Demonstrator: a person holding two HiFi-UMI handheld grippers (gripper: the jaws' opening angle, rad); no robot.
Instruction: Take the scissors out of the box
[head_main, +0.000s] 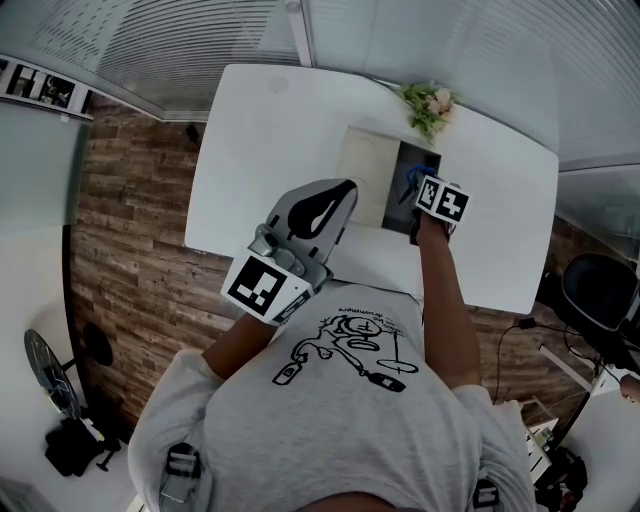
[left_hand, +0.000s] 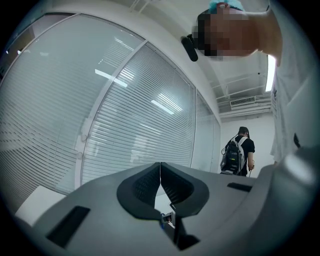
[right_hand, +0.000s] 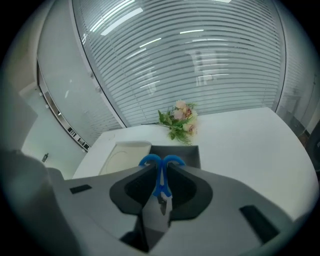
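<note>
White table (head_main: 260, 130) below me, with the open dark box (right_hand: 187, 154) on it and its pale lid (right_hand: 122, 156) just beside. My left gripper (left_hand: 160, 182) is pinched together on nothing, aimed at the blinds (left_hand: 125, 115). My right gripper (right_hand: 161, 167) clamps the blue-handled scissors (right_hand: 161, 182) over the box, handles pointing toward it.

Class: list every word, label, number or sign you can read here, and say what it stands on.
Nothing can be read.
T-shirt: small print above the drawing, too blurred to read.
Left marker cube and right marker cube: black-and-white square patterns, no words.
Wall pictures: too small to tell.
</note>
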